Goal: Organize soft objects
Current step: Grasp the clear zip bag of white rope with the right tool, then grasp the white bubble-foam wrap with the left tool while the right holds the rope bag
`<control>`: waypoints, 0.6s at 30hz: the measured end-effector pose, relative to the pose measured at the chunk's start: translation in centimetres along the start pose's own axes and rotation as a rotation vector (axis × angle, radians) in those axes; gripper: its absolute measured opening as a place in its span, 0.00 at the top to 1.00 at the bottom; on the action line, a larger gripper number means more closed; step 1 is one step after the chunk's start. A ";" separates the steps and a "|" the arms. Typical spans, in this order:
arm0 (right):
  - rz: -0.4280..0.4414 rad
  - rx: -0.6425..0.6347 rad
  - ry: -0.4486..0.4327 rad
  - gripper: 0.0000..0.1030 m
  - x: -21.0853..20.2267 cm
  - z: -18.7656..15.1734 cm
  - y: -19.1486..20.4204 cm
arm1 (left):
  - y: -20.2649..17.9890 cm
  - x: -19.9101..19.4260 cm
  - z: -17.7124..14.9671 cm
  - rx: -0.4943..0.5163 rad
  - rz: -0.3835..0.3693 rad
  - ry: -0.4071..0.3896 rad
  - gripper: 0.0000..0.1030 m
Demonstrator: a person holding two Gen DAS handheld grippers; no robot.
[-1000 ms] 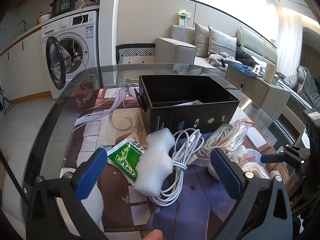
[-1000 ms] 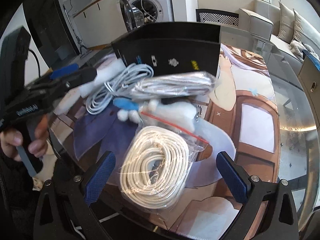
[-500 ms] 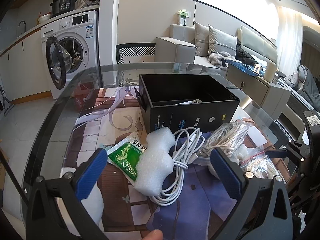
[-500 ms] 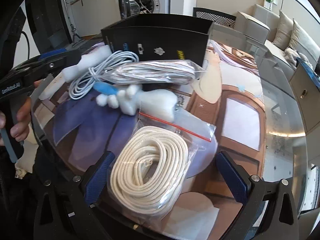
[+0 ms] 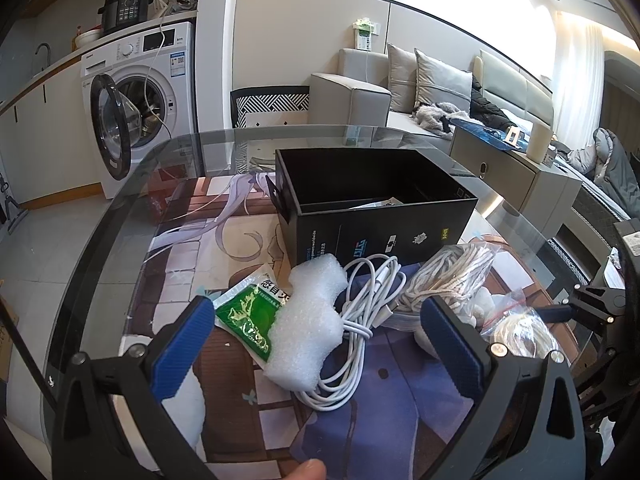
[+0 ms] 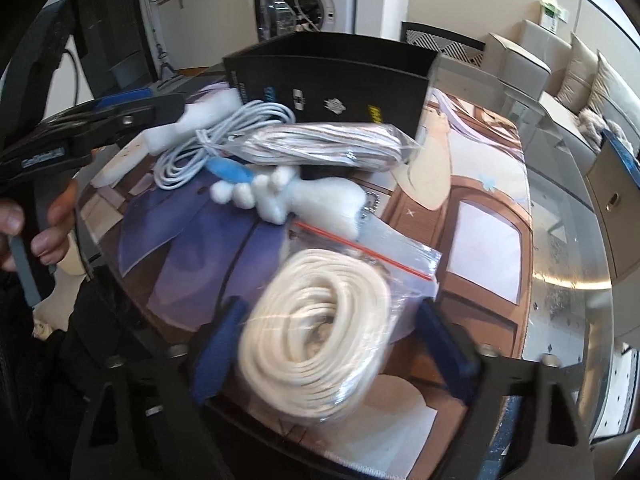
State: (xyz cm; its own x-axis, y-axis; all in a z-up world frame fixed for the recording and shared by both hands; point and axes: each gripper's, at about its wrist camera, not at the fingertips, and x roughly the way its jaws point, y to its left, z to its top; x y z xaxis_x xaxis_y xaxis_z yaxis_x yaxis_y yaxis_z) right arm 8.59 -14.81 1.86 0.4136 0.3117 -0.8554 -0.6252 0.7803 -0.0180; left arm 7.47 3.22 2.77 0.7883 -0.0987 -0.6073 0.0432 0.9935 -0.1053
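Note:
A black open box stands mid-table; it also shows in the right wrist view. In front lie white foam, a white charging cable, a green sachet, and a bagged thin cord bundle. A white plush toy lies by a zip bag of cream rope. My left gripper is open around the foam and cable. My right gripper is open, its jaws either side of the rope bag.
The round glass table carries a printed mat. A washing machine with its door open stands far left; a sofa and a cabinet are beyond the table. The left gripper shows in the right wrist view.
My right gripper has moved forward and down over the rope bag, which now sits between its jaws. My left gripper has stayed still.

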 end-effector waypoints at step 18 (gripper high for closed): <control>-0.008 0.047 -0.124 0.59 -4.2 0.8 -1.5 | 1.0 0.6 -0.2 -0.039 0.032 0.022 0.00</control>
State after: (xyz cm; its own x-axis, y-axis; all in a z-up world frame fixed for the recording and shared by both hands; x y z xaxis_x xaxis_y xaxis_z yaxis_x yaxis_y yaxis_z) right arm 8.33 -16.85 5.89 0.4986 0.3679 -0.7849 -0.5909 0.8067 0.0027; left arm 7.92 4.17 2.14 0.7751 -0.0688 -0.6281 -0.0060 0.9932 -0.1162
